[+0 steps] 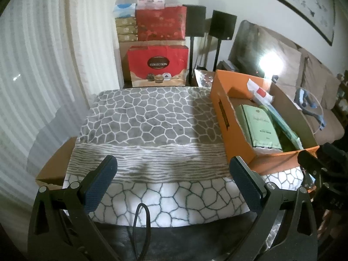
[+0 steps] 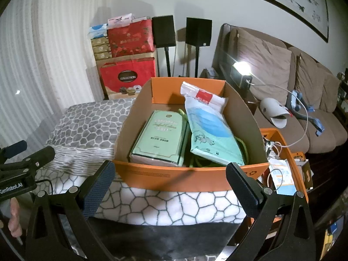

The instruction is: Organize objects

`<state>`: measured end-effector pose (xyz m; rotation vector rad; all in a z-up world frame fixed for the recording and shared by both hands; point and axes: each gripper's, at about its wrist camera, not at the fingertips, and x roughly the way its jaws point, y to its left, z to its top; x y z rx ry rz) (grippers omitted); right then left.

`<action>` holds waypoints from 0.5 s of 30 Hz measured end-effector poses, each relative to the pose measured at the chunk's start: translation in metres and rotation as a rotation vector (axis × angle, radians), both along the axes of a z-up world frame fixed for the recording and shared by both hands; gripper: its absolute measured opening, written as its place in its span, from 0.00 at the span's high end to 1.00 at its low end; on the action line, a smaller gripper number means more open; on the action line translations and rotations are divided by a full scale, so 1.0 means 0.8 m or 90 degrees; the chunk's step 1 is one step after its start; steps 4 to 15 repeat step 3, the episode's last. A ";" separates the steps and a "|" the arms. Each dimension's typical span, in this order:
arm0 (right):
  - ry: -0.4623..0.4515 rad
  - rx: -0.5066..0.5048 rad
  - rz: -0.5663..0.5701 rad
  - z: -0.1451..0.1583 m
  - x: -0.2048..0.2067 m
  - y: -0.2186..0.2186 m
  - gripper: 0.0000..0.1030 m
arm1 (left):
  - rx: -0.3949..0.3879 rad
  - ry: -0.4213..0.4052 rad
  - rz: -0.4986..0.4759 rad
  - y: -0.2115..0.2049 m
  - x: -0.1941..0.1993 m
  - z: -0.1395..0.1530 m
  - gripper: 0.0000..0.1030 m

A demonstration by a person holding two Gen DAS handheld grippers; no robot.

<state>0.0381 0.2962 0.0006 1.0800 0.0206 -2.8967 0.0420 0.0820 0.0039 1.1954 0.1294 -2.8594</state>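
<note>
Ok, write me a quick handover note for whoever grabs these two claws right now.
Left claw: open, holding nothing, over the patterned blanket.
Right claw: open, holding nothing, facing the near wall of the orange box.
The box stands on the blanket's right side. Inside it: a green book lying flat and a pale blue plastic packet leaning against it, with a green cord underneath.
Done: these items are in the box.
Left: can't tell what else belongs there; more clutter sits in a second orange box to the right.
</note>
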 end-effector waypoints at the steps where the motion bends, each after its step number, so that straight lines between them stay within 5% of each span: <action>1: 0.000 0.001 0.000 0.000 0.000 -0.001 0.00 | -0.001 0.000 -0.001 0.000 0.000 0.000 0.00; 15: 0.001 0.000 0.000 0.000 0.000 -0.001 0.00 | -0.003 -0.001 -0.004 0.001 0.001 -0.001 0.00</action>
